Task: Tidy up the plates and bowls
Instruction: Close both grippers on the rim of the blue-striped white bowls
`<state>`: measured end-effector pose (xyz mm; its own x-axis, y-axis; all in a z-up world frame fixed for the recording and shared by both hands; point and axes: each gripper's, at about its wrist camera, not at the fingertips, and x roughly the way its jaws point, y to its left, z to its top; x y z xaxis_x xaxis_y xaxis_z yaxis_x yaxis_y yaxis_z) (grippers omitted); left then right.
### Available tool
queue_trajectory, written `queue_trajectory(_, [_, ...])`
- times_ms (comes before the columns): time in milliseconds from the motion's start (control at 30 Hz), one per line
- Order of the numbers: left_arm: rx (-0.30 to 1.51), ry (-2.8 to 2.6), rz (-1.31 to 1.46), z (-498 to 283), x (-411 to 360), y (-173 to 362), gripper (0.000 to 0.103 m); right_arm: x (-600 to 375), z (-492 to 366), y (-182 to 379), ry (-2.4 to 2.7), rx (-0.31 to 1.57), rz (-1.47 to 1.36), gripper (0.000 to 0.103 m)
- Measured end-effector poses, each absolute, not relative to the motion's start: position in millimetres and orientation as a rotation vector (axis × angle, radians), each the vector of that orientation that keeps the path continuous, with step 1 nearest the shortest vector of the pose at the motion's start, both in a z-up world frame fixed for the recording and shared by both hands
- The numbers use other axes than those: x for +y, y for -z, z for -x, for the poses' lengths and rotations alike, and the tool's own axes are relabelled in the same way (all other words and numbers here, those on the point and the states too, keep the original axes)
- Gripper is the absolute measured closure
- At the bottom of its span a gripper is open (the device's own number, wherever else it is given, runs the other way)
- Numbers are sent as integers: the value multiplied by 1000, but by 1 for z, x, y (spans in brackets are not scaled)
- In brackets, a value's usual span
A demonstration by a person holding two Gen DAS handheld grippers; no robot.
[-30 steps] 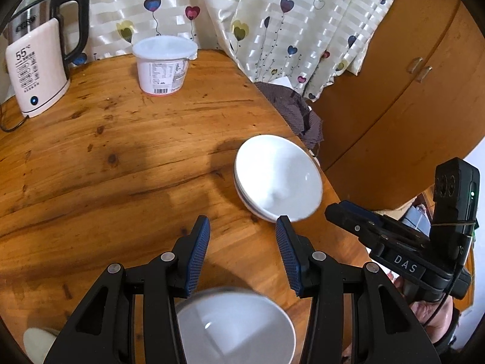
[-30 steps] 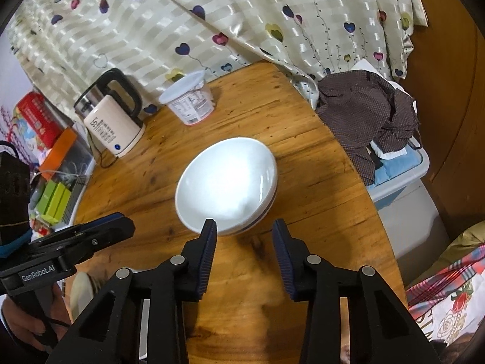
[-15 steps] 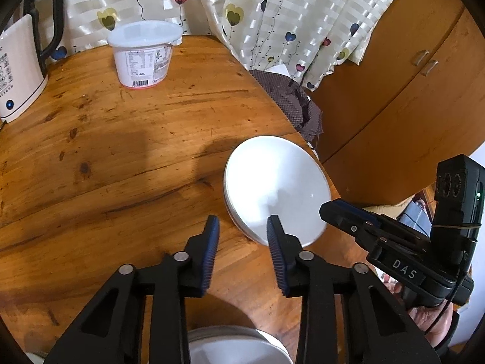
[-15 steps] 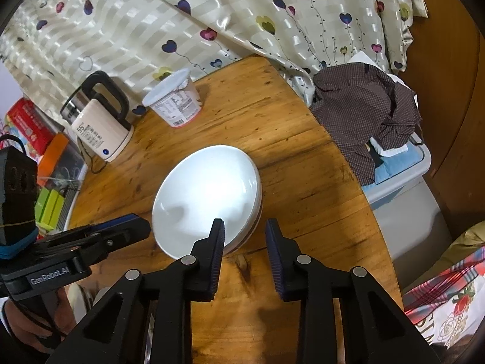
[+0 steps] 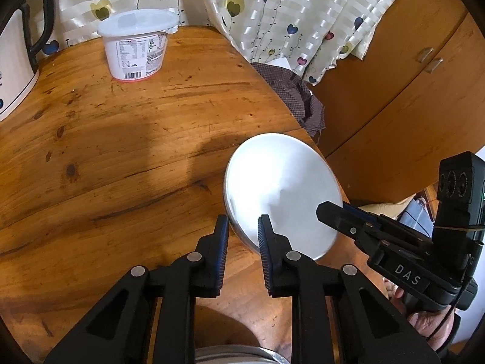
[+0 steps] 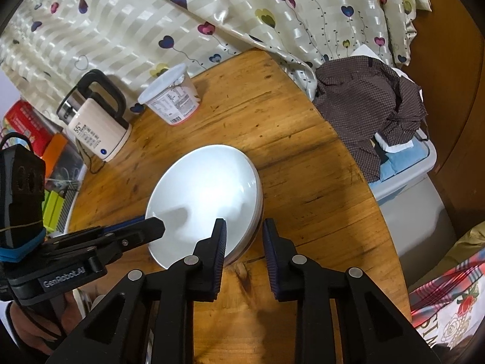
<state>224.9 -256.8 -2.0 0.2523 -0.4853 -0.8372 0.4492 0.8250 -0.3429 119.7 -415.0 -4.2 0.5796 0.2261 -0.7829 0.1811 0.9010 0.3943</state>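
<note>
While heart-print curtains (image 6: 212,15) hang behind a round wooden table (image 5: 136,139), stacked white bowls (image 6: 206,200) sit near its edge; left gripper (image 5: 242,227) and right gripper (image 6: 244,230) straddle the rim, fingers parted, gripping nothing. Kettle (image 6: 97,127) and tub (image 5: 136,48) stand behind.

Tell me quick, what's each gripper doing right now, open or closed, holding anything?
Left gripper: open, its fingers straddling the near rim of the stacked white plates, not clamped.
Right gripper: open, straddling the same stack's rim, holding nothing.
</note>
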Motion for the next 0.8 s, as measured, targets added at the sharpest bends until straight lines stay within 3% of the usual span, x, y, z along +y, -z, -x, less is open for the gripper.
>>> queue_trajectory(800, [1103, 628, 45, -212, -241, -19, 82, -399, -113, -20, -32, 933, -432, 81])
